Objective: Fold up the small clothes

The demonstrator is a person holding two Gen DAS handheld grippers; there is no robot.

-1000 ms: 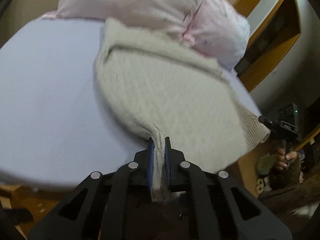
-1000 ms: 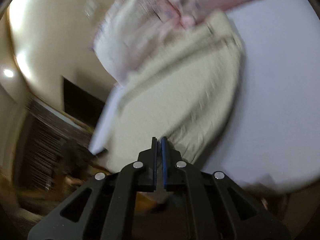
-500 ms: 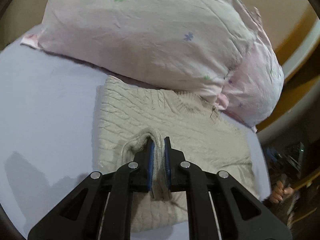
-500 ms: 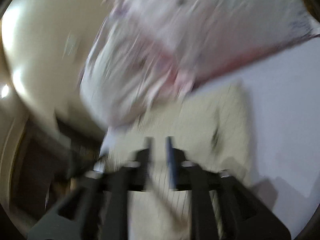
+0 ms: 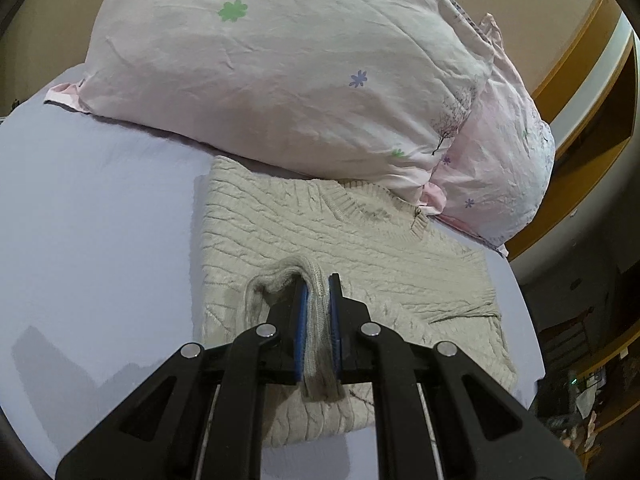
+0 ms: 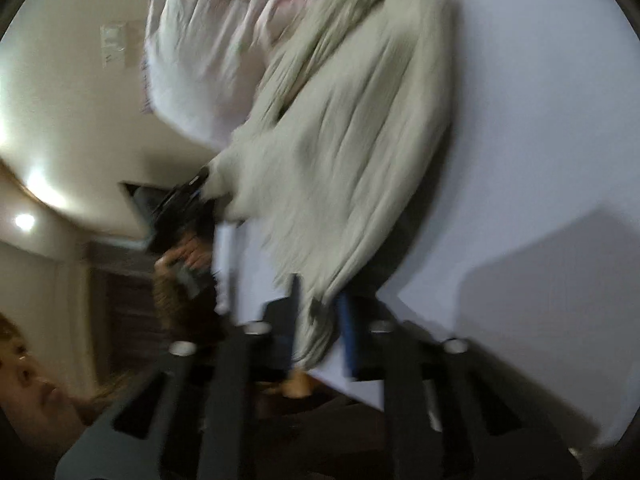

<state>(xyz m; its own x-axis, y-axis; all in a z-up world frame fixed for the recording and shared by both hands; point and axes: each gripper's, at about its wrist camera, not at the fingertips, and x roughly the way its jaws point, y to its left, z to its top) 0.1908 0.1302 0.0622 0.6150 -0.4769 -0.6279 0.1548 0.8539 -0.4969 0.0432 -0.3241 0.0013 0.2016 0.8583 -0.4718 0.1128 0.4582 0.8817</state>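
A cream cable-knit sweater (image 5: 360,236) lies folded on the lavender bed sheet (image 5: 100,220), its collar end against the pillow. My left gripper (image 5: 318,292) is shut on a bunched hem of the sweater, held over the folded body. In the blurred right wrist view the sweater (image 6: 352,132) lies on the sheet (image 6: 540,120), and a fold of it runs down between the pads of my right gripper (image 6: 320,312), whose jaws stand a little apart. The other gripper (image 6: 180,208) shows there at the sweater's left edge.
A large pink flowered pillow (image 5: 300,64) lies along the far side of the bed. The bed edge falls off at right, with wooden furniture (image 5: 580,80) beyond. The person's face (image 6: 32,380) shows at lower left in the right wrist view.
My left gripper carried the sweater's hem up over its body toward the pillow, folding it in half. My right gripper's jaws widened and its view swung sharply, with motion blur.
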